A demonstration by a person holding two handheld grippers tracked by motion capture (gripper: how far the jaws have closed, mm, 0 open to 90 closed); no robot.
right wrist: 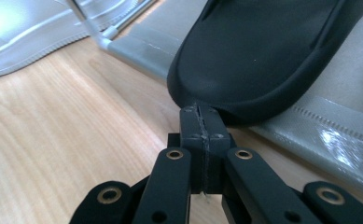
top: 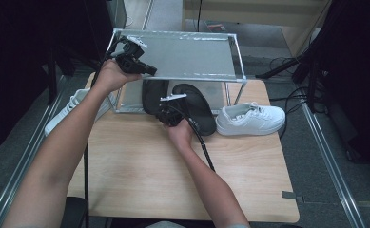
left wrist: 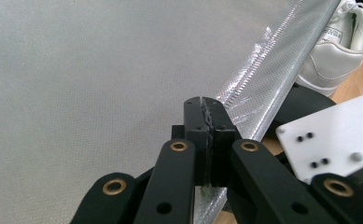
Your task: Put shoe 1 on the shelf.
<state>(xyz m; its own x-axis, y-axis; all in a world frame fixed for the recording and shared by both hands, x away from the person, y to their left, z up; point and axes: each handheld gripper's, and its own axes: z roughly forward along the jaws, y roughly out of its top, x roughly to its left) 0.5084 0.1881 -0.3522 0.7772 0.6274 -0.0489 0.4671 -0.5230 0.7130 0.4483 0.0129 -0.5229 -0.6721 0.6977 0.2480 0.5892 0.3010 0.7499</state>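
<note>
A metal shoe rack with a grey fabric top shelf (top: pixel 187 54) stands at the table's far edge. Two black slippers lie on its lower shelf, the left one (top: pixel 153 92) and the right one (top: pixel 197 107) jutting over the front. My left gripper (top: pixel 151 72) is shut and rests over the top shelf's front hem (left wrist: pixel 258 88); in the left gripper view its jaws (left wrist: pixel 208 107) press together. My right gripper (top: pixel 160 114) is shut too. In the right gripper view its tips (right wrist: pixel 200 112) touch the rim of the left slipper (right wrist: pixel 263 51), above the lower shelf (right wrist: pixel 338 126).
A white sneaker (top: pixel 251 118) stands on the wooden table (top: pixel 140 175) right of the rack. Another white sneaker (top: pixel 73 107) sits at the rack's left, over the table's edge. Dark furniture and cables surround the table; metal rails run along both sides.
</note>
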